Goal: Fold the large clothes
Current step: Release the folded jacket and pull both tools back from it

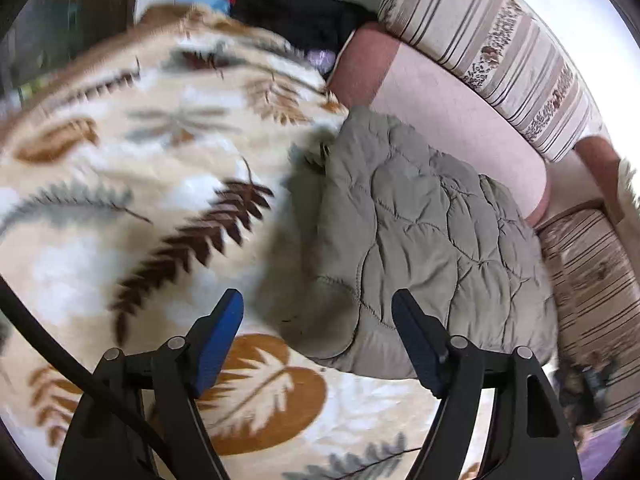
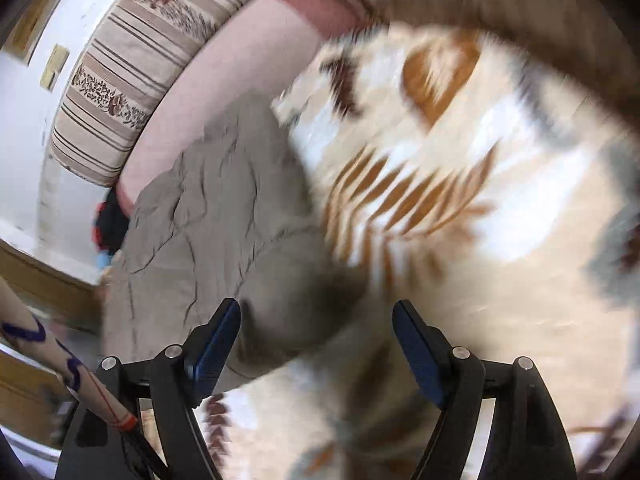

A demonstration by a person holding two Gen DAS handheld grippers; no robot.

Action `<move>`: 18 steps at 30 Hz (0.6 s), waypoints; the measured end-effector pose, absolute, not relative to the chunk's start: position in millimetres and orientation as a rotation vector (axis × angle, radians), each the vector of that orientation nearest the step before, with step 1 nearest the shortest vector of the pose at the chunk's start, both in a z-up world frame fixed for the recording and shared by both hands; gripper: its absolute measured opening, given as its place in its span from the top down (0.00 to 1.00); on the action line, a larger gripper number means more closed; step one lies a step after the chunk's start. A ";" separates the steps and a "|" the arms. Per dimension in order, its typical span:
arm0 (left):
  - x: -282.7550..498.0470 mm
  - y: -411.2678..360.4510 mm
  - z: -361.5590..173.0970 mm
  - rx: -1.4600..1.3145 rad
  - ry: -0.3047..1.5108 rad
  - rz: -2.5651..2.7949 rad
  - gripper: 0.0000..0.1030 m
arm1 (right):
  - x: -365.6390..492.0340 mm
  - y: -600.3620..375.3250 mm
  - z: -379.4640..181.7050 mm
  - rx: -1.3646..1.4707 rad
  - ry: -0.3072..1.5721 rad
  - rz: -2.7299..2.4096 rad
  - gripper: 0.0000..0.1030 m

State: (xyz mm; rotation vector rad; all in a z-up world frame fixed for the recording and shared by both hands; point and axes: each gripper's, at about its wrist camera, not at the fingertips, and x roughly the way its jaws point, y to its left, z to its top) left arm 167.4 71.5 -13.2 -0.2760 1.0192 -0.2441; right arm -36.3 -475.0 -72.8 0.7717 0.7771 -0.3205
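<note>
A grey-green quilted jacket (image 1: 420,240) lies folded in a thick bundle on a cream blanket with brown and grey leaf prints (image 1: 140,160). My left gripper (image 1: 318,310) hangs above the bundle's near edge, jaws wide apart, nothing between the blue pads (image 1: 218,336). In the right wrist view the same jacket (image 2: 208,232) lies left of centre on the blanket (image 2: 480,200). My right gripper (image 2: 316,316) hovers over its near corner, open, with the cloth below the fingers and not pinched.
A pink sofa seat (image 1: 452,120) with striped beige cushions (image 1: 500,48) runs behind the jacket. A pile of black, red and blue clothes (image 1: 288,8) lies at the far end. A cable (image 1: 80,376) crosses the left gripper's base. The right wrist view is motion-blurred.
</note>
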 end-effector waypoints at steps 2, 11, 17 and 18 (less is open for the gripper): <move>160.3 66.3 -4.3 -0.229 0.995 -0.222 0.26 | -32.4 -460.6 -48.6 0.680 0.745 -0.328 0.20; 108.8 28.4 26.4 -0.050 0.774 -0.151 0.18 | 75.5 -334.7 -10.2 0.360 0.757 -0.118 0.20; 88.1 36.4 41.5 0.008 0.650 -0.052 0.08 | 144.3 -298.9 -55.1 0.261 0.848 -0.163 0.23; 85.9 38.5 43.2 0.018 0.637 -0.035 0.08 | 150.8 -299.6 -63.4 0.259 0.863 -0.173 0.23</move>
